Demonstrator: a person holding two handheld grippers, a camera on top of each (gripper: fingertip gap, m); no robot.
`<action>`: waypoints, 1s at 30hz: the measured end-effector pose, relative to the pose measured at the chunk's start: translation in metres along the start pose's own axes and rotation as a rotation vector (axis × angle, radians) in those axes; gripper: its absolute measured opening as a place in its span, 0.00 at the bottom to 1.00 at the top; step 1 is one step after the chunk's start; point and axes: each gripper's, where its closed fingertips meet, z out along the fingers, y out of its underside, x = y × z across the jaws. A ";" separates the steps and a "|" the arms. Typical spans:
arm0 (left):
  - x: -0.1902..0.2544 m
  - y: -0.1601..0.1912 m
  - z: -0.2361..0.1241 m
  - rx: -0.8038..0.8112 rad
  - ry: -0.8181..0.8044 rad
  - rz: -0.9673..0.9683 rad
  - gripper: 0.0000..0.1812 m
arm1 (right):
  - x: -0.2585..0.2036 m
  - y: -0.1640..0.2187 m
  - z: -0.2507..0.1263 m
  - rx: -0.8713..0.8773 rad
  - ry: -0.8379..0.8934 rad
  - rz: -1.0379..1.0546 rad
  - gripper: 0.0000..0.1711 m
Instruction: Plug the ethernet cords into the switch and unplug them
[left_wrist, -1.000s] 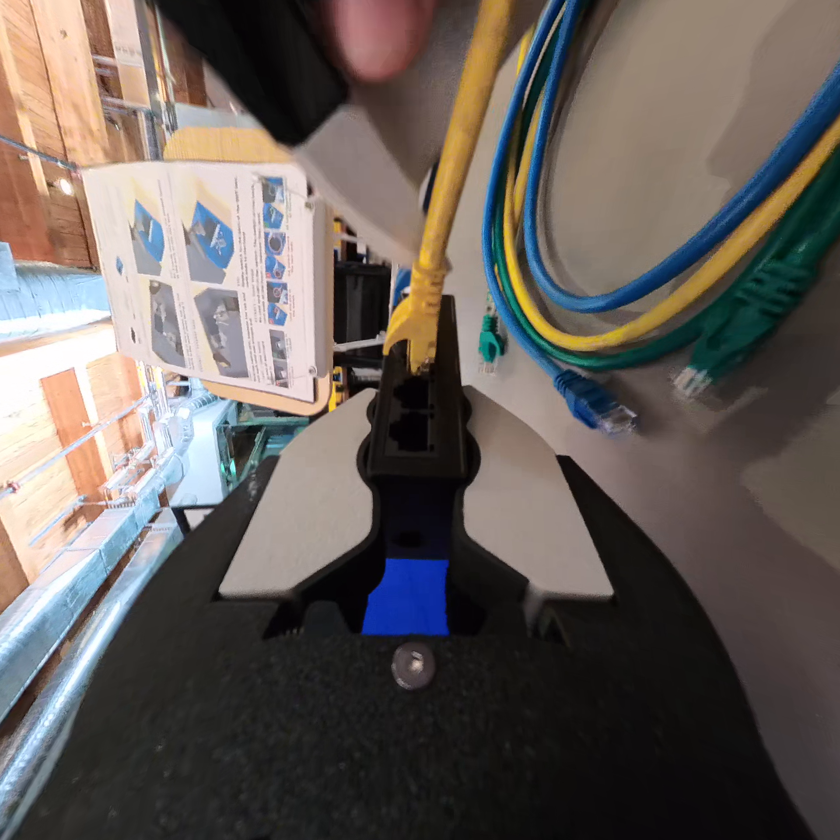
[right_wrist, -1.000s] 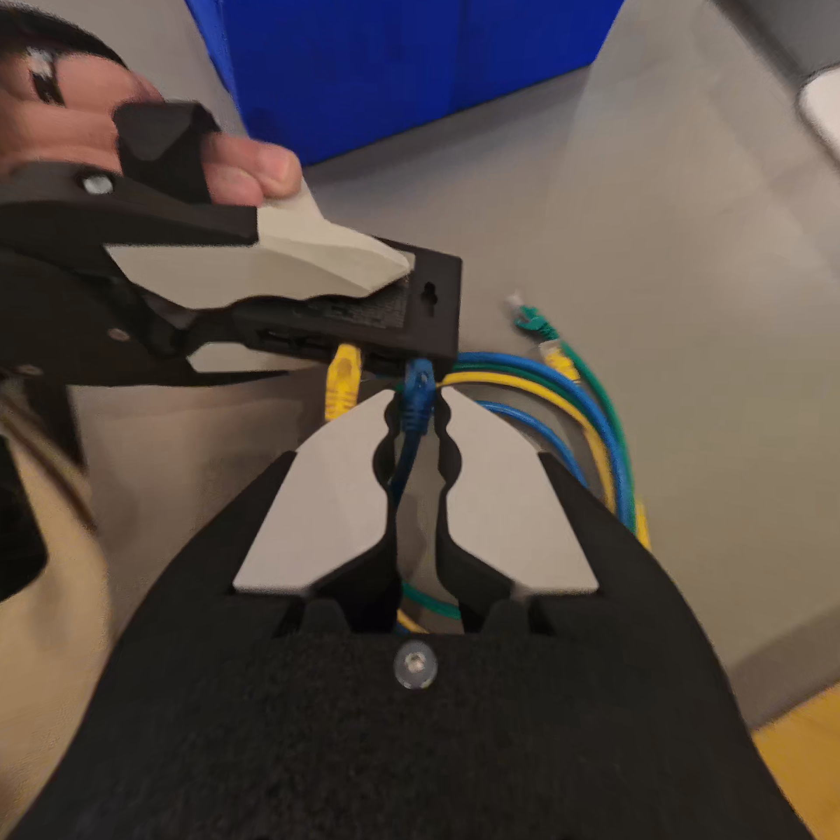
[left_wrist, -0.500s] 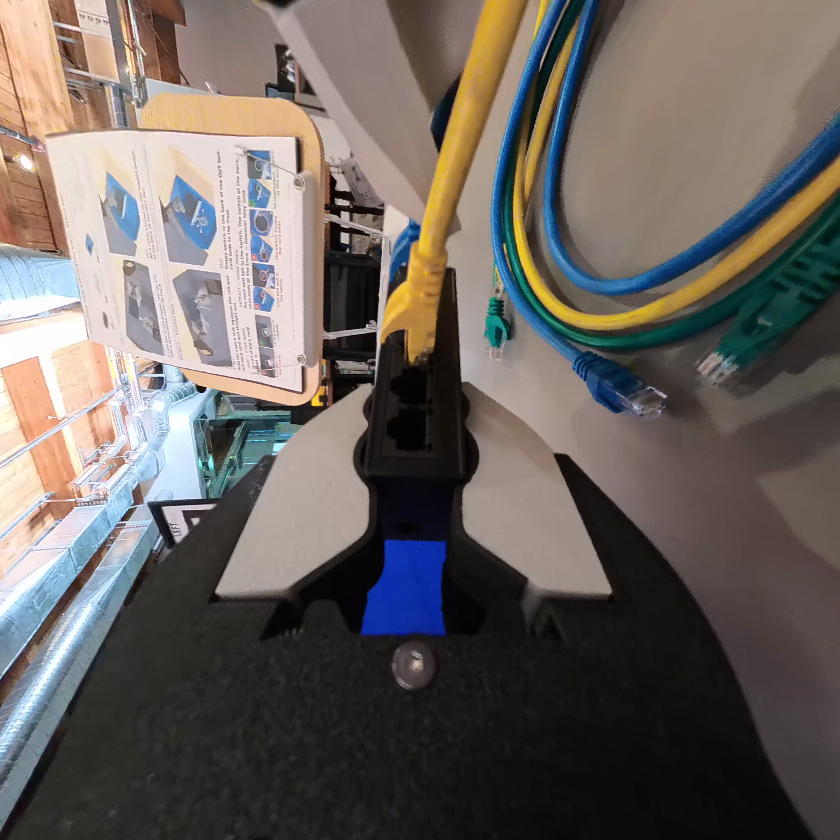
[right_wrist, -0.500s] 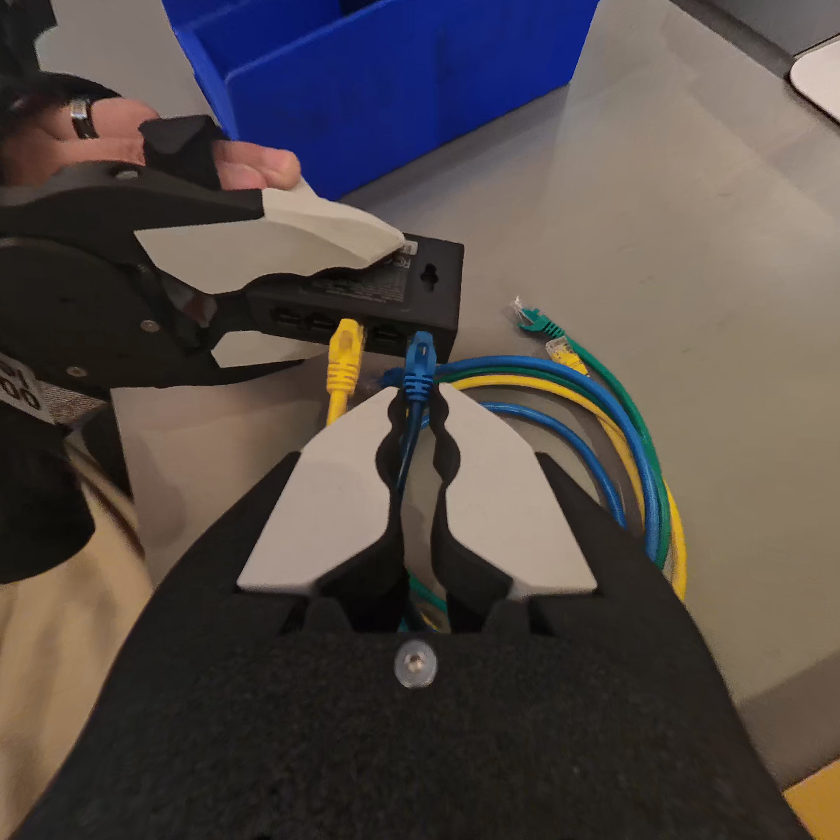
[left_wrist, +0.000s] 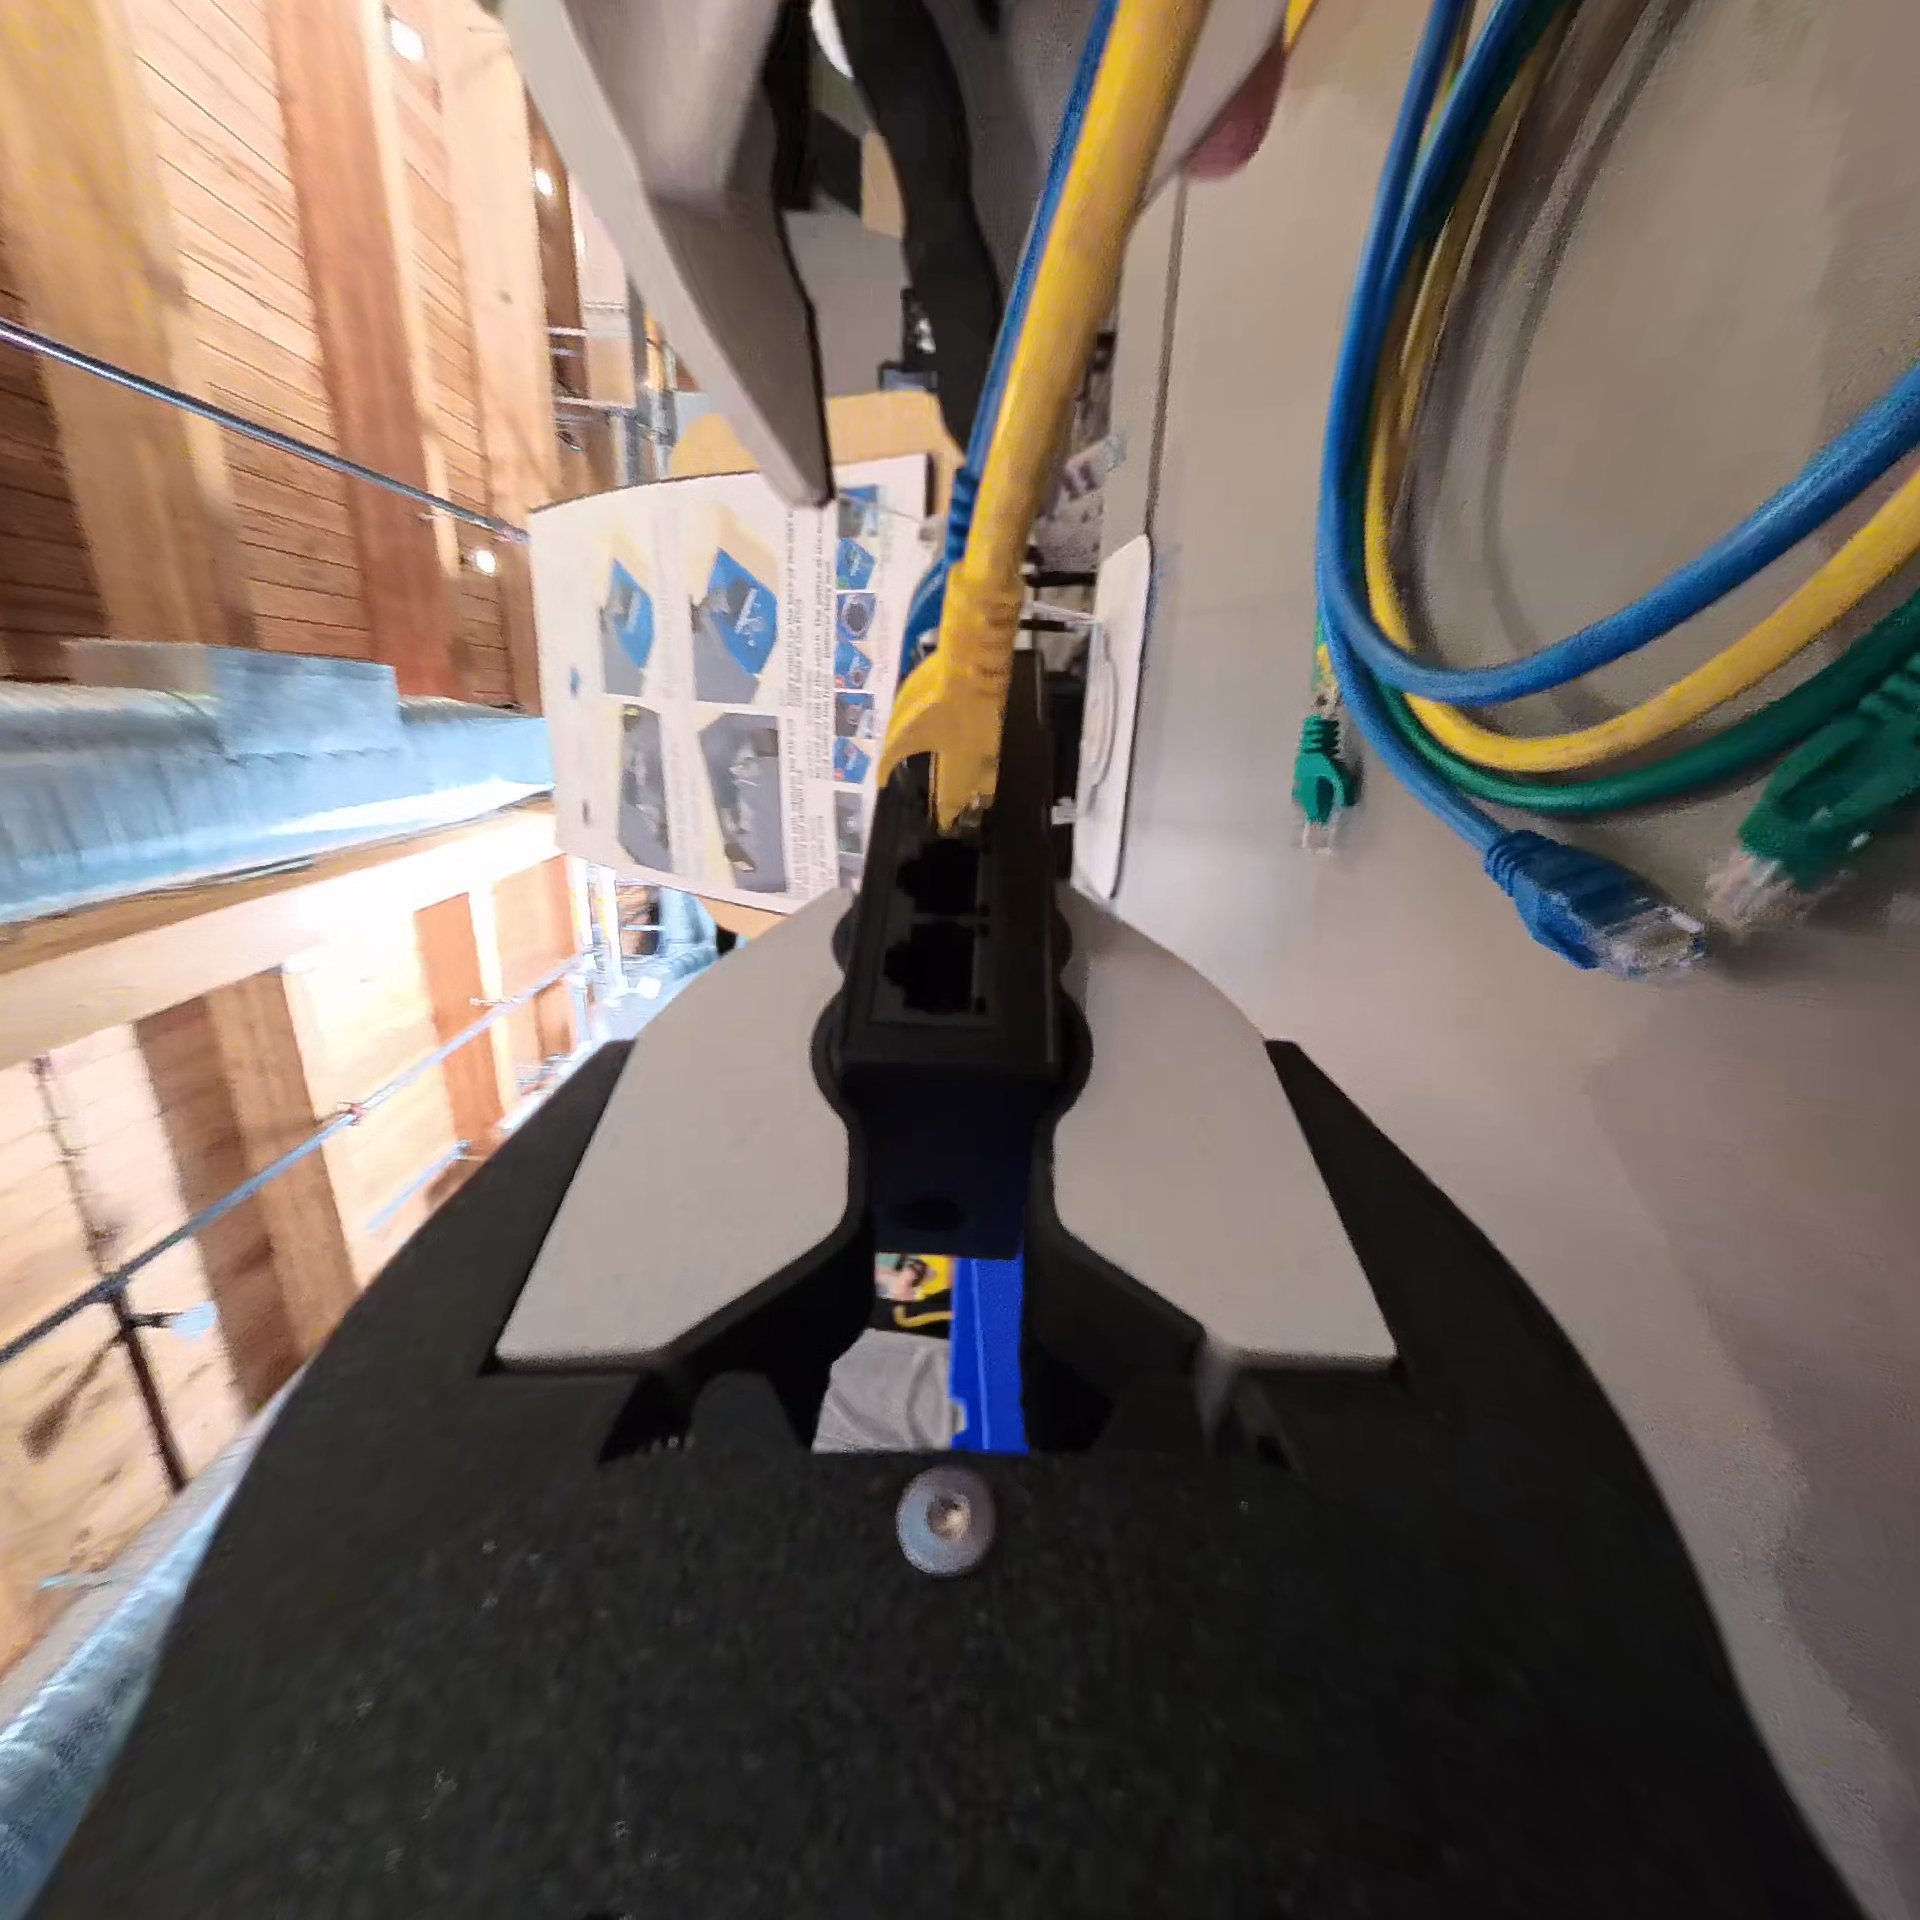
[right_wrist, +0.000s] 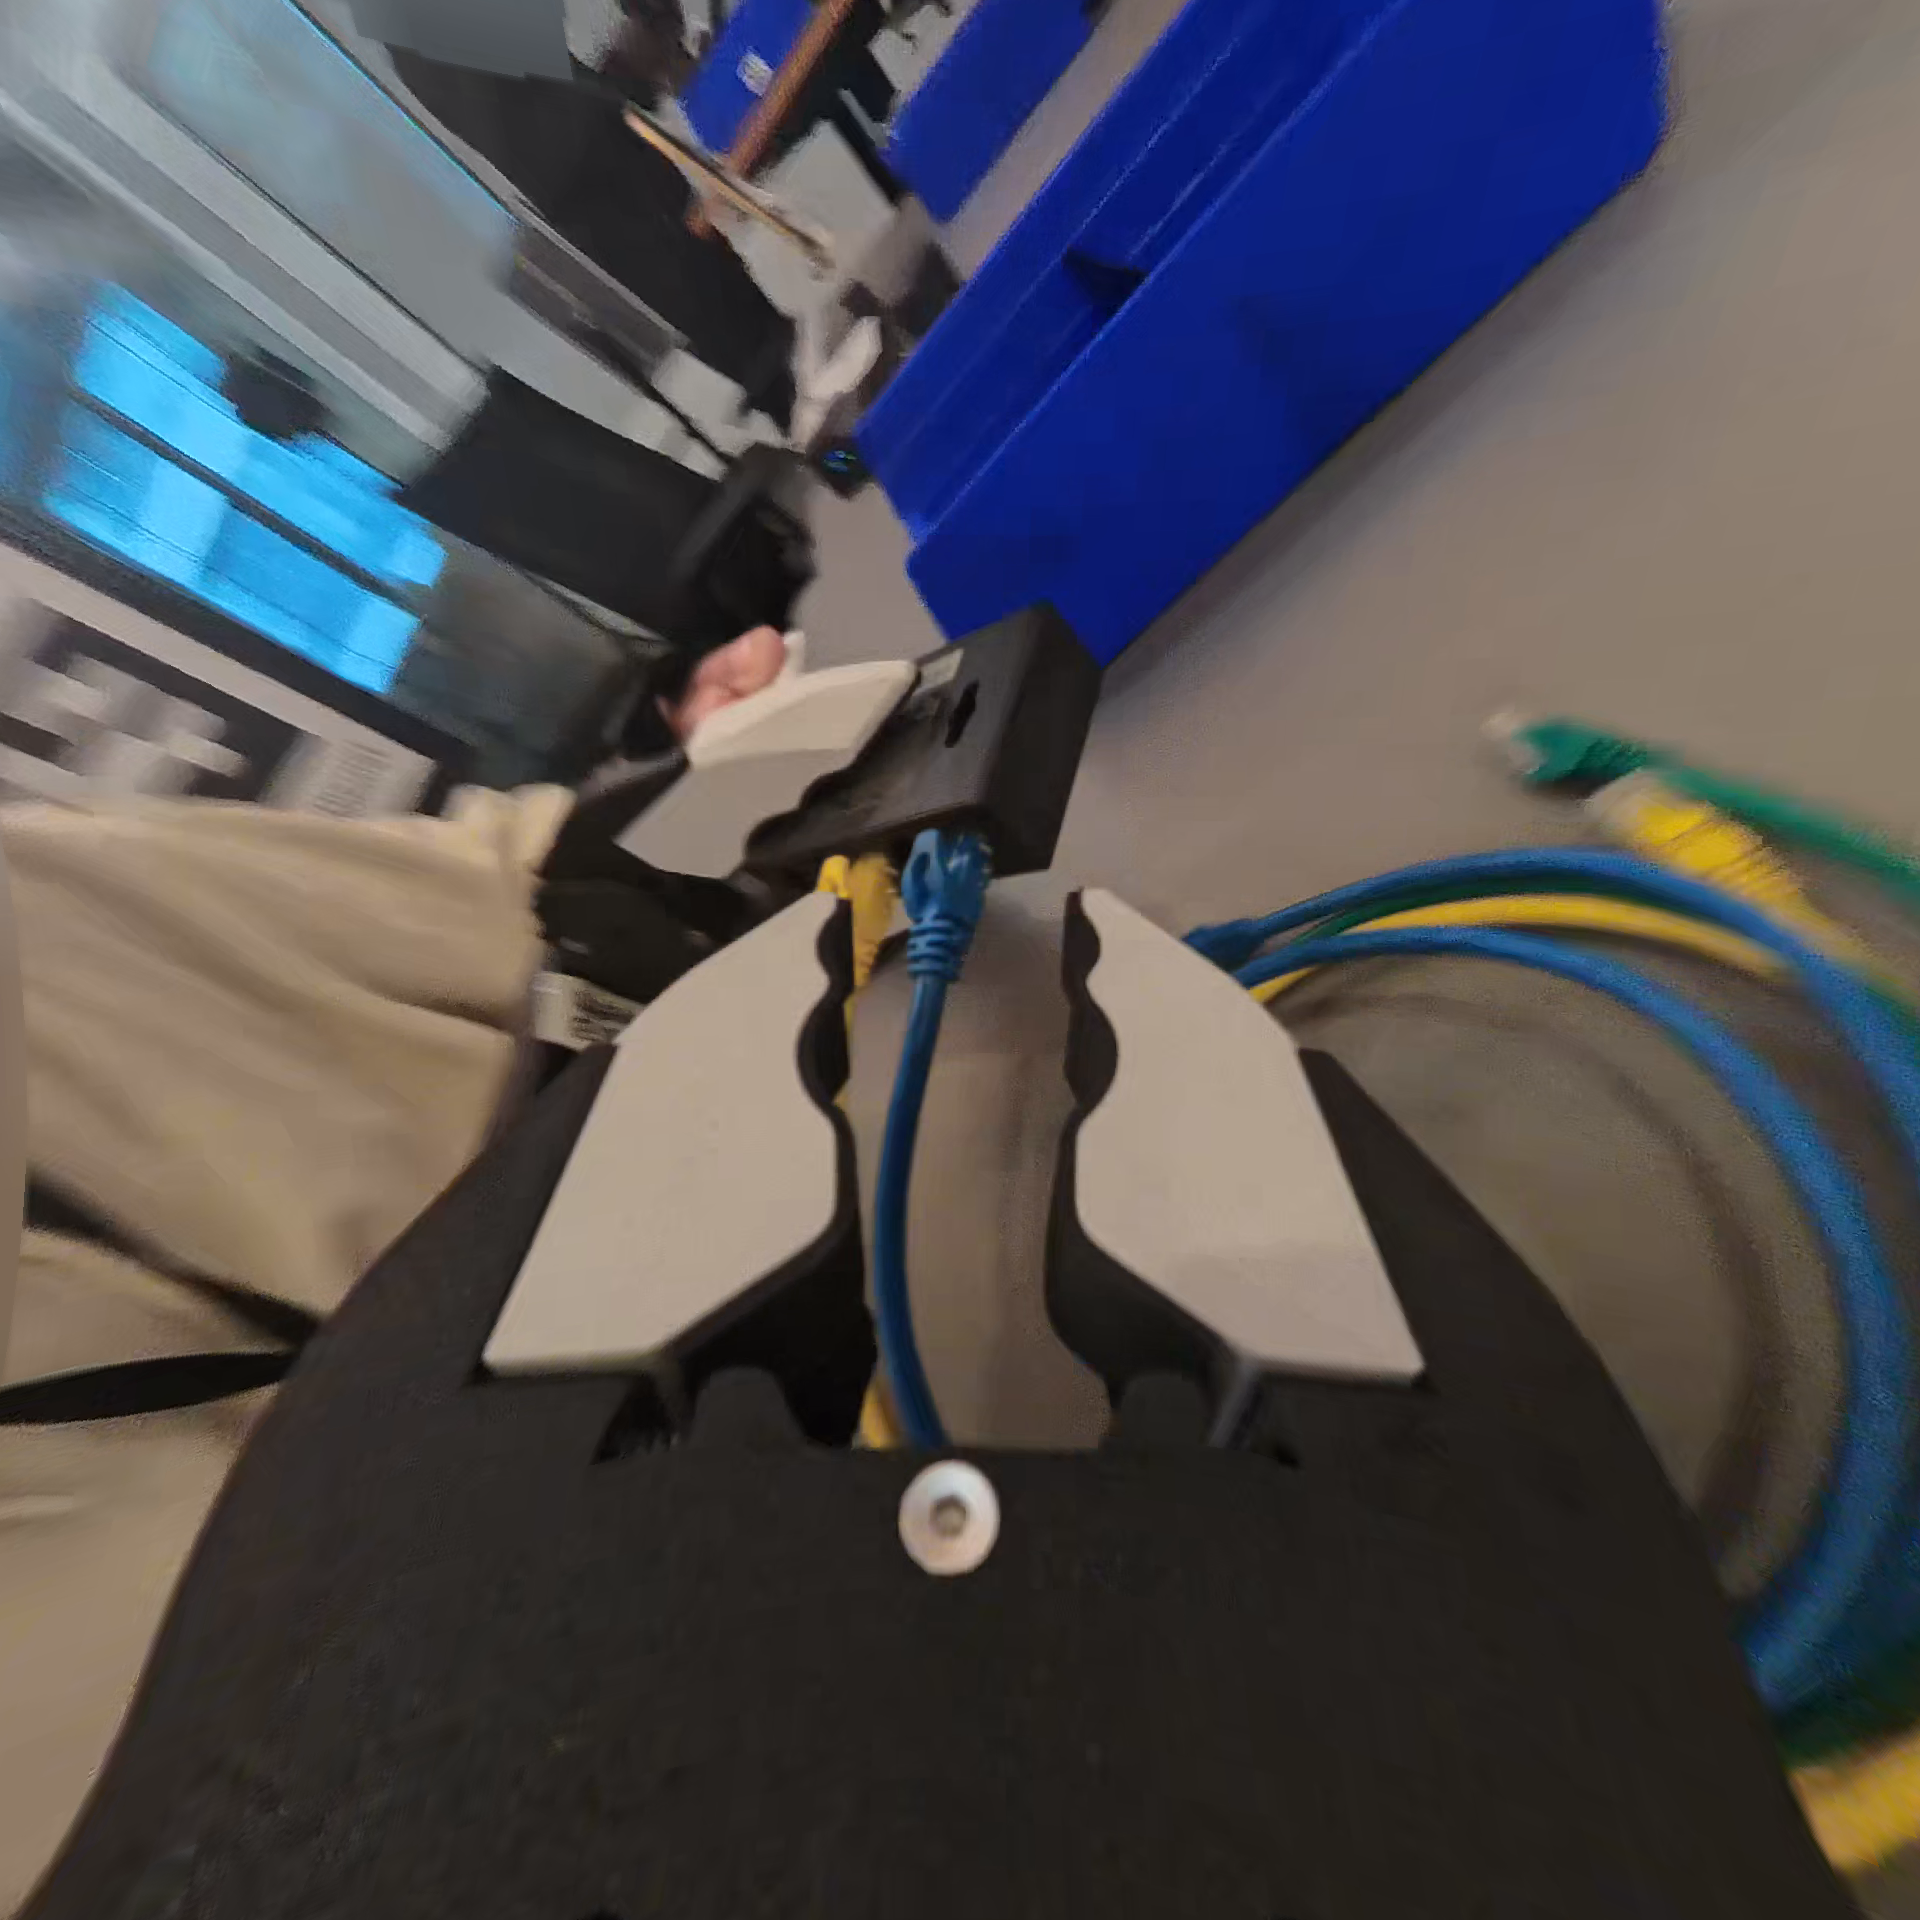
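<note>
My left gripper (left_wrist: 951, 997) fingers clamp the black switch (left_wrist: 951, 1039), held off the bench (right_wrist: 1455, 520) | yellow cord (left_wrist: 977, 644) and blue cord (right_wrist: 940, 894) plugged in at 12 o'clock | my right gripper (right_wrist: 951, 914) fingers spread open around the blue cord, not touching | spare green plug (left_wrist: 1320, 769) at 3 o'clock

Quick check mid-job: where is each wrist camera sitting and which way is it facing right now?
Left wrist view: on the left tongs, rolled sideways, looking along the black switch they clamp; right tongs' finger above.
Right wrist view: on the open right tongs, facing the switch's port side past the slack blue cord; the left tongs show there.
Shared: switch, plugged yellow plug, blue plug.
</note>
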 end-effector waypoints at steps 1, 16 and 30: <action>-0.001 0.001 -0.001 0.002 -0.017 0.019 0.16 | -0.001 0.002 0.000 -0.026 -0.069 0.103 0.21; -0.004 0.000 -0.001 0.000 -0.034 0.035 0.16 | -0.008 0.004 0.021 -0.144 -0.425 0.533 0.09; -0.004 0.003 0.004 -0.034 -0.042 0.066 0.16 | 0.000 -0.003 0.024 -0.038 -0.518 0.652 0.08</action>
